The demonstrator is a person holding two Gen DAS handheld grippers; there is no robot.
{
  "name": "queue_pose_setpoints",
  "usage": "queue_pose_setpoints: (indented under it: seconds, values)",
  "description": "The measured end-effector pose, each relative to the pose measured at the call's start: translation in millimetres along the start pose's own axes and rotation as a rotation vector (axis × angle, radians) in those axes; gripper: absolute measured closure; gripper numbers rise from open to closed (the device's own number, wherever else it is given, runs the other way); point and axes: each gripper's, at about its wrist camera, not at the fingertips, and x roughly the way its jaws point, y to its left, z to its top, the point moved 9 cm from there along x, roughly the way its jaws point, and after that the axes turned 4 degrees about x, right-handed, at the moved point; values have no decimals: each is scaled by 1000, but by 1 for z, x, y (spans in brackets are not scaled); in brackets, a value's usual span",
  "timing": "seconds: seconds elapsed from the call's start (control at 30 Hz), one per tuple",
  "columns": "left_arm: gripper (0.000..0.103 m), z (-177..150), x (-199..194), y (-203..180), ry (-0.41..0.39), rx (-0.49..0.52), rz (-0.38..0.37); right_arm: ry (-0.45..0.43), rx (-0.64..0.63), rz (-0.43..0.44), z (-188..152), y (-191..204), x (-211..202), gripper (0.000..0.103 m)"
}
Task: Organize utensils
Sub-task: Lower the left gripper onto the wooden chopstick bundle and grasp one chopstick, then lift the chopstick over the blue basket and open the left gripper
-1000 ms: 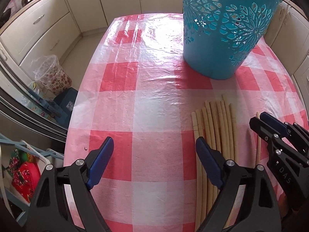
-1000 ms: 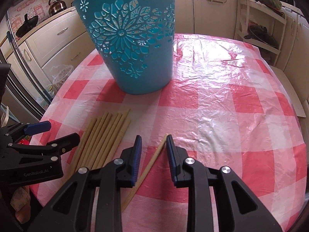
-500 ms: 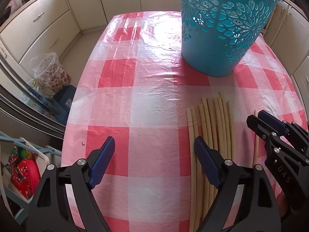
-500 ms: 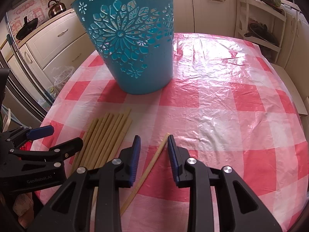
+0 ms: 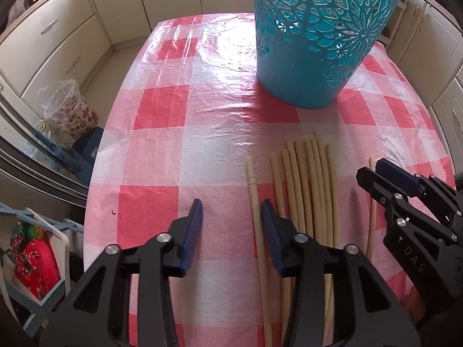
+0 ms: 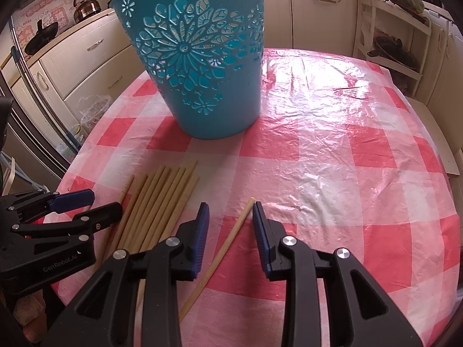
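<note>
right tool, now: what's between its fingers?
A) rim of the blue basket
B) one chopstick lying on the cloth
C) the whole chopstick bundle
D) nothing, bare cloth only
B. In the right wrist view the right tool is open and straddles a single chopstick that lies flat on the checked tablecloth, apart from the chopstick bundle to its left; the blue basket stands farther back.

Around you stand cream cabinets [image 5: 52,43] with a kettle [image 6: 85,7] on top (beside a dark pan [image 6: 40,37]). On the floor sit a plastic-lined floral bin [image 5: 69,110] and a blue box [image 5: 86,147]. A white rack [image 6: 396,40] holds a lid.
</note>
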Motion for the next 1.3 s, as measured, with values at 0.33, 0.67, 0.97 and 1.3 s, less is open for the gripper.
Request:
queue_pose_setpoints:
  seconds: [0.33, 0.67, 0.97, 1.3]
  values:
    - [98, 17, -13, 1, 29, -5, -156, 3, 35, 10, 0, -6, -1, 72]
    - [98, 144, -201, 33, -592, -133, -328, 4, 52, 18, 0, -8, -2, 72]
    - [98, 263, -223, 0, -933, -168, -102, -12, 21, -2, -1, -5, -2, 72]
    - [98, 252, -127, -3, -759, -163, -61, -6, 8, 6, 2, -5, 0, 72]
